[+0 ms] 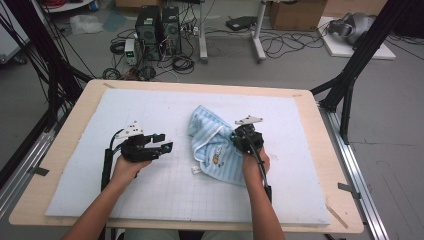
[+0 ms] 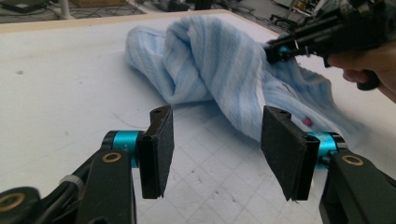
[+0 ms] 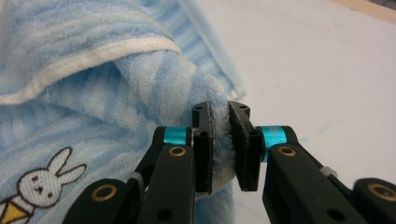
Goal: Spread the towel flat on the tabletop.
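A light blue striped towel (image 1: 212, 140) with a rabbit print (image 3: 44, 179) lies crumpled on the white mat, right of centre. My right gripper (image 1: 239, 136) is shut on a fold at the towel's right edge; blue cloth is pinched between its pads (image 3: 220, 140). From the left gripper view the same gripper (image 2: 280, 50) bites into the towel (image 2: 210, 65) at the far side. My left gripper (image 1: 161, 146) hovers over the mat left of the towel, open, with nothing between its pads (image 2: 161, 149); it points toward the cloth.
The white gridded mat (image 1: 150, 110) covers a wooden table (image 1: 70, 120) with bare edges all round. Black frame legs (image 1: 350, 75) stand at the table's right and left. Computers and cables (image 1: 160, 30) clutter the floor behind.
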A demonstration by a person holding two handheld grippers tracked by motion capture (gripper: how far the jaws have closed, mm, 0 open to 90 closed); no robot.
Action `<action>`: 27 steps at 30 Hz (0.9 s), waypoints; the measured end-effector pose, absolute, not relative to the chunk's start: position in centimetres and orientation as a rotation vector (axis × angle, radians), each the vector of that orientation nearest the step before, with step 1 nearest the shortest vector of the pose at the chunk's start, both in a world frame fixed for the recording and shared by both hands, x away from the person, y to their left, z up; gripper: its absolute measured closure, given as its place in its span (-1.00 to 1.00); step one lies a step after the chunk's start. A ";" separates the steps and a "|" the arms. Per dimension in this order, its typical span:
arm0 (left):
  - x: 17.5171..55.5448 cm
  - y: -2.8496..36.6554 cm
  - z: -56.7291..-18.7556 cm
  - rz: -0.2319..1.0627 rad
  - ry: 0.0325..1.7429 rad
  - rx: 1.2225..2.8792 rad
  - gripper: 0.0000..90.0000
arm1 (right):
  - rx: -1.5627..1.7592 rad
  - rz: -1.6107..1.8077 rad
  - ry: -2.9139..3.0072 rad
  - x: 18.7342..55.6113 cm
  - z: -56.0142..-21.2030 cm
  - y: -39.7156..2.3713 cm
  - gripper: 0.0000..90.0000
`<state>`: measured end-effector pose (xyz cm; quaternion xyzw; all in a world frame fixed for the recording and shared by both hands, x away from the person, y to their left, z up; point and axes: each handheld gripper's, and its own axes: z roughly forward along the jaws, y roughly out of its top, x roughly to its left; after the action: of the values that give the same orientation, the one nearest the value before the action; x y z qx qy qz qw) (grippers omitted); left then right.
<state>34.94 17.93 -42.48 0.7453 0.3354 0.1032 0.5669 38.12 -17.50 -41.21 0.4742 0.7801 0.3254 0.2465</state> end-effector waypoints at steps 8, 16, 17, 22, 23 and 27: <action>34.9 15.4 -43.0 0.205 0.745 1.803 0.00 | 1.339 0.752 2.095 38.9 -42.2 -19.0 0.70; 35.5 11.9 -44.3 0.165 0.723 1.889 0.03 | 1.380 0.925 2.042 37.2 -42.1 -20.8 0.17; 35.6 11.6 -44.4 0.163 0.719 1.898 0.03 | 1.361 0.937 2.036 36.5 -42.0 -21.1 0.15; 35.9 9.6 -44.5 0.149 0.699 1.932 0.04 | 1.335 1.006 2.012 34.1 -41.3 -22.8 0.09; 35.9 9.2 -44.4 0.147 0.695 1.937 0.04 | 1.329 1.016 2.009 33.8 -41.2 -23.1 0.08; 36.2 7.6 -44.7 0.135 0.695 1.960 0.03 | 1.304 1.034 2.015 32.5 -41.1 -23.5 0.07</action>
<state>36.20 7.65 -44.71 0.8120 0.2878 0.0557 0.5046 32.53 -23.55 -41.15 0.4816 0.7442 0.3821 0.2611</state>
